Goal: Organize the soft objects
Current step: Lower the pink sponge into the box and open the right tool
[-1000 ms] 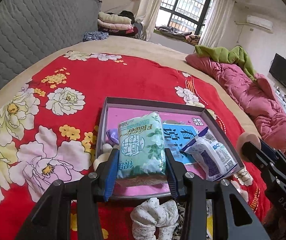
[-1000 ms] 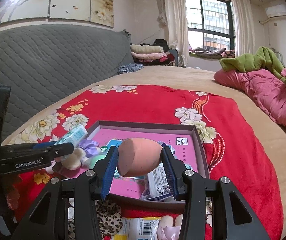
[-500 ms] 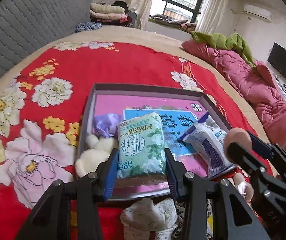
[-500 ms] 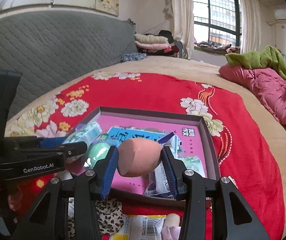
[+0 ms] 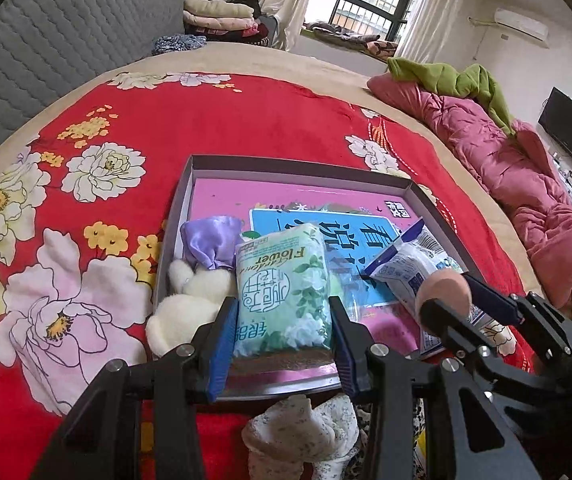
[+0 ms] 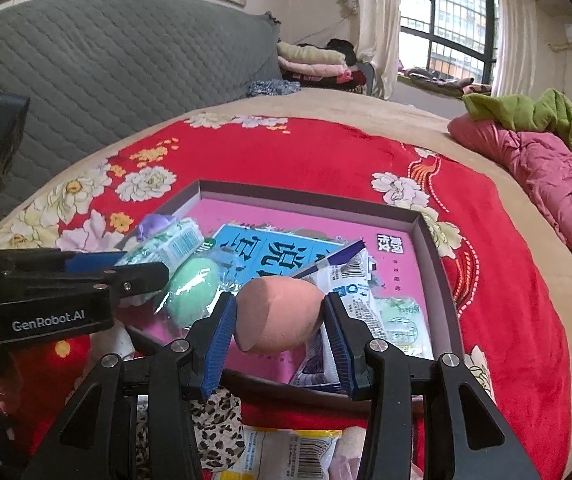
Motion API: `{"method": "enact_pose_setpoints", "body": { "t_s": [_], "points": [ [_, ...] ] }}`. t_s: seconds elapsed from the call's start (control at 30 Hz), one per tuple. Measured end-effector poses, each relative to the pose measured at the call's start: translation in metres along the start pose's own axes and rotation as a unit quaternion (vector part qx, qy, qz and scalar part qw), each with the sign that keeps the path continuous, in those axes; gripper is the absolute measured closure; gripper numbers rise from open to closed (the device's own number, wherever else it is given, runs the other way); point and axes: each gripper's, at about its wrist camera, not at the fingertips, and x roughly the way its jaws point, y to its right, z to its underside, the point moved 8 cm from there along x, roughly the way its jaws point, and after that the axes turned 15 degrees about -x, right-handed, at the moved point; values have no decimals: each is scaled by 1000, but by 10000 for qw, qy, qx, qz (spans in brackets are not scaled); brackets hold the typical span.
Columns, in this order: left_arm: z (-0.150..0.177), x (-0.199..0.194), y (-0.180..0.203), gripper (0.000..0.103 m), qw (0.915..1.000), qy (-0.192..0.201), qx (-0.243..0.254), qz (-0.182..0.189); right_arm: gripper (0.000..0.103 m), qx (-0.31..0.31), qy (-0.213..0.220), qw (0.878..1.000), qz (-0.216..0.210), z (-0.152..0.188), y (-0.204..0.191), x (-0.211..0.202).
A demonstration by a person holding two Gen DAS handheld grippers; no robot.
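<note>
A shallow grey box with a pink floor lies on the red flowered blanket. My left gripper is shut on a green "Flower" tissue pack, held over the box's near left part. In the right wrist view that pack sticks out of the left gripper. My right gripper is shut on a peach egg-shaped sponge above the box's near edge. The same sponge shows at the right of the left wrist view.
Inside the box lie a purple satin pouch, a white plush, a wrapped green sponge and a blue-white packet. Rolled socks, leopard cloth and a yellow packet lie before it. A pink quilt is at the right.
Both grippers have sunk toward the box, each still holding its item. The right gripper with the sponge has come in over the box's near right corner.
</note>
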Motion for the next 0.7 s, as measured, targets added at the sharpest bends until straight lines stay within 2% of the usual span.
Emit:
{"method": "enact_pose_setpoints", "body": {
  "t_s": [0.4,0.57,0.7],
  "points": [
    [0,0,0,59,10000,-5,-22,15,56,-377,-380,9986,-8,4,-14,19],
    [0,0,0,59,10000,-4,-29,12,55,-349,-628,9974,-36,12,-13,27],
    [0,0,0,59,10000,-10,-25,12,55,-291,-658,9974,-53,14,-13,28]
  ]
}}
